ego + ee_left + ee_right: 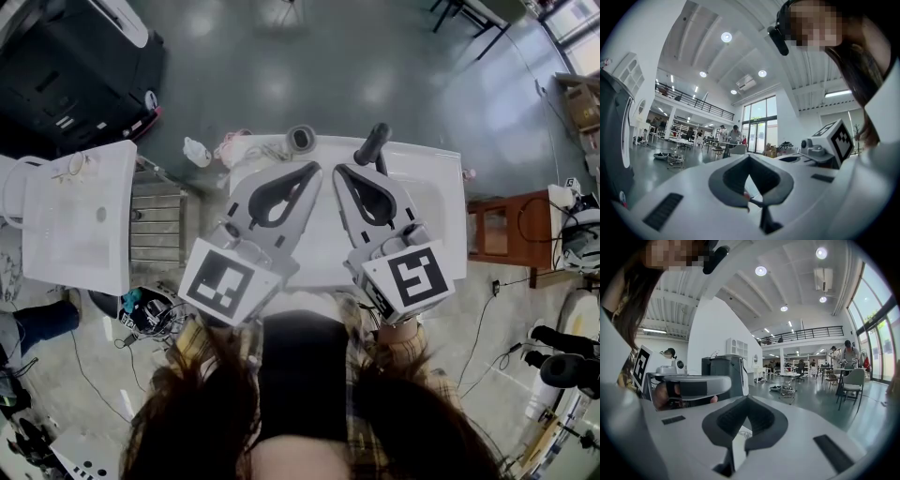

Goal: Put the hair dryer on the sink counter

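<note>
My left gripper (317,169) and right gripper (338,171) hover over the white surface (448,187), each with fingers (726,183) clenched tip to tip on nothing. The hair dryer (302,139) lies at its far edge, beyond the left fingertips.

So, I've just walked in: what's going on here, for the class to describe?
A person is at a white sink counter, holding a gripper in each hand. The left gripper and right gripper are both shut and empty, held side by side above it. A grey item with a cord, likely the hair dryer, lies at the counter's far edge, near a dark upright piece I can't identify.
</note>
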{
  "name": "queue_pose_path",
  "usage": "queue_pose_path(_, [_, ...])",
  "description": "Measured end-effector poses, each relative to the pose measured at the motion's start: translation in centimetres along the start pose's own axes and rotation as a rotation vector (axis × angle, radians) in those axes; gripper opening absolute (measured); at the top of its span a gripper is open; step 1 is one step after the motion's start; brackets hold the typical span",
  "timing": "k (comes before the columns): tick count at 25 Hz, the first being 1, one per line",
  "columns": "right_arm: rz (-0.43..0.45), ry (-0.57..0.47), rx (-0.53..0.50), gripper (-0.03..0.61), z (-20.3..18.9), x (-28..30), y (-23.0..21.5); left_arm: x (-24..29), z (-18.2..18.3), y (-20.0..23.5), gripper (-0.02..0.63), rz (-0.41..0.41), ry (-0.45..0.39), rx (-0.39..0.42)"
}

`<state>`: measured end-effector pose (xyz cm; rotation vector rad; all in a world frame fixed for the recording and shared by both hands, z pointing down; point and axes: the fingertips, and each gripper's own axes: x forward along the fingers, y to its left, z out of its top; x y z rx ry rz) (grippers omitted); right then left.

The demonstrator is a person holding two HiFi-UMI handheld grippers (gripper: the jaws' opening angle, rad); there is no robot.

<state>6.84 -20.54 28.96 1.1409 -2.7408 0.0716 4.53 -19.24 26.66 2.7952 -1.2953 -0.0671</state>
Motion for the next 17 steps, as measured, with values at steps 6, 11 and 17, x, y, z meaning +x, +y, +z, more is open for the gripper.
queue_pose_path(6, [-0.015,-0.005,0.007,0.014,0.01,-0.36,-0.11,-0.38,0.17,-0.07,0.015,0.005,-0.005,0.004])
queue_pose_path(11, [-0.018,-0.001,0.001,0.015,-0.11,-0.54,-0.05,-0.52,0.13,-0.12,0.015,0.005,-0.009,0.005])
queue_pose_path(17, [-0.026,0.006,0.004,0.015,-0.17,-0.79,-0.16,-0.64,0.31,-0.29,0.015,0.001,-0.012,0.0])
